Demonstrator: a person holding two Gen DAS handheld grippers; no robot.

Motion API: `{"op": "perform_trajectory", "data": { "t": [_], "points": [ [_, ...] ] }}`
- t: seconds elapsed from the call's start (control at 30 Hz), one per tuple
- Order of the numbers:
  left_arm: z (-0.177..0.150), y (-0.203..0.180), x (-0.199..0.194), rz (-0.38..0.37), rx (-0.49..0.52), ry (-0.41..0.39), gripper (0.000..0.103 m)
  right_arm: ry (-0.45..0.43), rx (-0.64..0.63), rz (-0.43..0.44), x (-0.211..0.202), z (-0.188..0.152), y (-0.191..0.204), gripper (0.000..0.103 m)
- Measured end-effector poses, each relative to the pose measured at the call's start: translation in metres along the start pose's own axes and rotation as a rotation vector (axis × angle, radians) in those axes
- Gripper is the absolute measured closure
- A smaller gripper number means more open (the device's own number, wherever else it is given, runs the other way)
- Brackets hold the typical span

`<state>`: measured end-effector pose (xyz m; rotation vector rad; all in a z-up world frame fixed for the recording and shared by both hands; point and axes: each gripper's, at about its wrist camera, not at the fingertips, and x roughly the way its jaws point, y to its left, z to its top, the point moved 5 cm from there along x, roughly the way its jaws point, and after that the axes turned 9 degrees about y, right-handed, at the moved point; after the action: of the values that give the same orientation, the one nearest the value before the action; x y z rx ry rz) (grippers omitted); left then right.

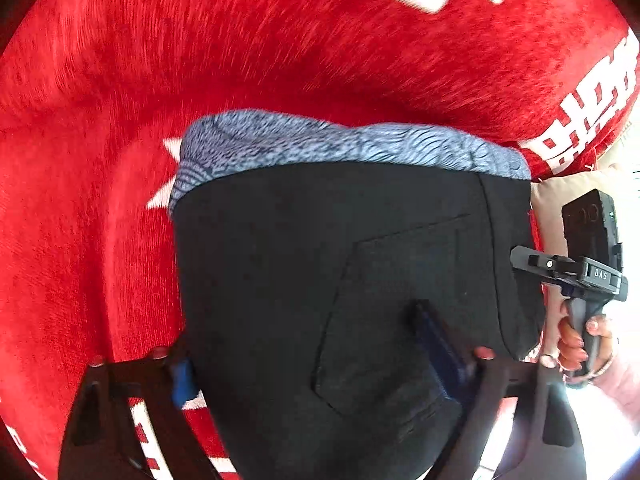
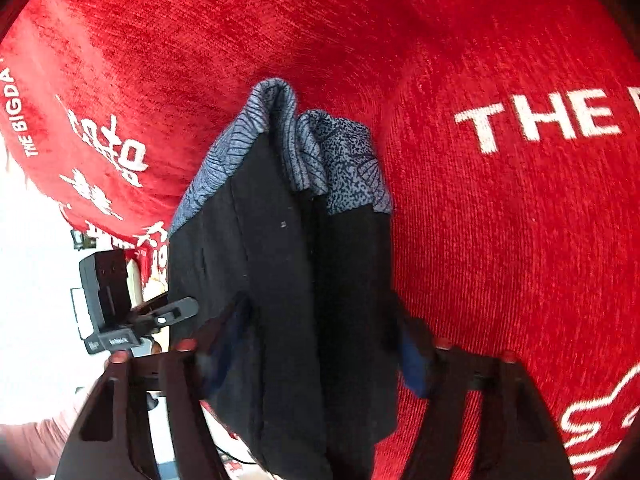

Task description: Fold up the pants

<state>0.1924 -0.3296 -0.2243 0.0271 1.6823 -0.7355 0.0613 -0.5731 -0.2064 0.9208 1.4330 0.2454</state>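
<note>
left gripper [image 1: 320, 364] down over the near end of the pants [image 1: 328, 264], jaws apart, one blue pad off the cloth's left edge, the other lying on the back pocket [image 1: 392, 320]; straddling the fabric, not pinching it as far as can be told. probably set wide like this to take the whole folded width in one bite. pants folded into a dark stack on the red blanket [image 1: 120, 120], a blue patterned band [image 1: 320, 140] showing along the far end, likely the turned-out waistband or lining, though cannot say which. stack flat and squared, so a fold looks already made and another may be due.

further right, right gripper [image 2: 320, 344] at the stack's other side, held in a hand [image 1: 576, 344] by its grip. from its own camera, jaws apart with the dark cloth between them; pads close beside the fabric's edges, but pressing or not cannot be told for sure, read as not yet clamped. angled downward, presumably so both tools can lift the same end together and carry it over.

surface: plush red blanket with white lettering and figures, ribbed pile, soft enough to let cloth sink a little. beige cushion [image 1: 560, 208] beyond its right edge. room beyond blown out to white glare; nothing more legible there.
</note>
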Motion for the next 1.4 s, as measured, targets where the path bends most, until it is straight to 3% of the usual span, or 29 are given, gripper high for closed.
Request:
{"op": "perform_trajectory", "data": {
  "t": [0.07, 0.13, 0.23, 0.47, 0.7, 1.0, 1.07, 1.13, 1.2, 1.3, 1.33, 1.4],
  "points": [
    [-0.003, -0.003, -0.007, 0.008, -0.002, -0.024, 0.029, -0.003, 0.008, 0.019, -0.004, -0.002, 0.003, 0.056],
    [-0.007, -0.004, -0.017, 0.011, -0.009, -0.043, 0.04, -0.006, 0.009, 0.038, -0.009, -0.004, 0.007, 0.059],
    [-0.012, -0.004, -0.03, 0.006, -0.006, -0.062, 0.046, -0.023, 0.014, 0.055, -0.015, -0.008, 0.013, 0.06],
    [-0.036, -0.012, -0.059, 0.001, 0.011, -0.079, 0.046, -0.023, 0.005, 0.08, -0.032, -0.033, 0.028, 0.062],
    [-0.083, -0.022, -0.078, 0.029, 0.014, -0.082, 0.046, -0.024, 0.013, 0.095, -0.046, -0.084, 0.043, 0.062],
    [-0.135, -0.015, -0.045, 0.05, -0.032, -0.045, 0.046, -0.003, 0.052, 0.052, -0.03, -0.154, 0.029, 0.062],
    [-0.14, -0.011, -0.036, 0.068, -0.042, -0.043, 0.044, 0.004, 0.04, 0.015, -0.023, -0.16, 0.022, 0.061],
    [-0.141, -0.008, -0.035, 0.099, -0.057, -0.079, 0.029, -0.007, 0.003, -0.043, -0.019, -0.163, 0.018, 0.059],
    [-0.141, -0.009, -0.035, 0.156, -0.074, -0.089, 0.021, -0.015, -0.002, -0.071, -0.017, -0.163, 0.013, 0.056],
    [-0.145, -0.009, -0.039, 0.201, -0.074, -0.086, 0.019, -0.025, -0.012, -0.127, -0.016, -0.163, 0.016, 0.051],
    [-0.147, -0.011, -0.041, 0.244, -0.067, -0.085, 0.013, -0.029, -0.015, -0.16, -0.017, -0.164, 0.018, 0.049],
    [-0.151, -0.014, -0.045, 0.314, -0.053, -0.082, 0.011, -0.03, -0.023, -0.221, -0.018, -0.164, 0.025, 0.047]
  ]
}}
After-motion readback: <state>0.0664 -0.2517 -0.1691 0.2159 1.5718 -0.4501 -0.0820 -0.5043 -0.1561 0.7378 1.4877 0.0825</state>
